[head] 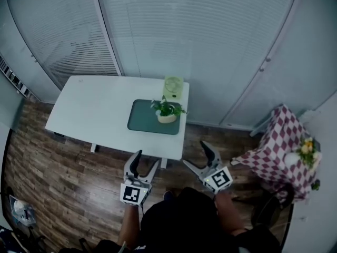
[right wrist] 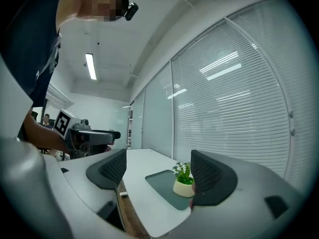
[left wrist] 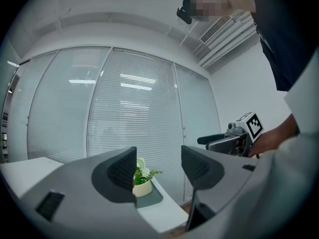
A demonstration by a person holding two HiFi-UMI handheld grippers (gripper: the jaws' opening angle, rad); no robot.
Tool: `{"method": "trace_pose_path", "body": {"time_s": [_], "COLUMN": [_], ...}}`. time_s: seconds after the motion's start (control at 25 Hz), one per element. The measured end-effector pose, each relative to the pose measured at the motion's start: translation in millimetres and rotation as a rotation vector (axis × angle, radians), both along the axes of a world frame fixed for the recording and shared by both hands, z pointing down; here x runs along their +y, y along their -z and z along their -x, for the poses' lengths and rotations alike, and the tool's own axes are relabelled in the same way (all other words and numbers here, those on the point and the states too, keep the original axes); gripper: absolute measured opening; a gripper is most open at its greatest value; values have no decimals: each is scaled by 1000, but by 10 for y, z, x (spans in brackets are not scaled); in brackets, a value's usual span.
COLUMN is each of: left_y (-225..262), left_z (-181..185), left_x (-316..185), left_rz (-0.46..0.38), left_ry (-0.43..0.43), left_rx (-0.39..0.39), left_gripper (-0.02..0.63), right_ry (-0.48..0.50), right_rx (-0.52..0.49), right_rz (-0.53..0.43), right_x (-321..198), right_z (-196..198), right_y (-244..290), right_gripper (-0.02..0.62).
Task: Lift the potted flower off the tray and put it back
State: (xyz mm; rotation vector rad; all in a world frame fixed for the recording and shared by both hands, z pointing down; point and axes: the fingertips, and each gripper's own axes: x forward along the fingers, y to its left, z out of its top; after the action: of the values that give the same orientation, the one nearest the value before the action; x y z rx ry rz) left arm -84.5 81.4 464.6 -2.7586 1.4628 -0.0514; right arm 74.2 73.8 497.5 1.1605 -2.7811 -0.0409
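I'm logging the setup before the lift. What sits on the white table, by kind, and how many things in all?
tray: 1
potted flower: 1, standing on the tray
pale green object: 1, behind the tray, too small to identify
Total: 3

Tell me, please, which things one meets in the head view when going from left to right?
left gripper → potted flower → right gripper → checkered cloth → yellow flowers
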Motion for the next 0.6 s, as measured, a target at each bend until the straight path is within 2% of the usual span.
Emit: {"method": "trace_pose_path", "body": {"time_s": [0.16, 0.36, 0.6], "left_y": [27, 91, 51], "left_z": [50, 138, 129], "left_x": [17, -38, -105], "left_rz": [-11, -13, -19], "left_ry": [-11, -17, -16], "left_rx": [-3, 7, 0], "left_gripper": [259, 259, 259], "right_ry": [0, -3, 6], "right_rx": [-33, 19, -65], "right_rz": [-62, -110, -122], "right_x": [31, -23, -74], "right_z": [61, 150, 199], "right_y": [98, 159, 228], "right_gripper": [367, 367, 367]}}
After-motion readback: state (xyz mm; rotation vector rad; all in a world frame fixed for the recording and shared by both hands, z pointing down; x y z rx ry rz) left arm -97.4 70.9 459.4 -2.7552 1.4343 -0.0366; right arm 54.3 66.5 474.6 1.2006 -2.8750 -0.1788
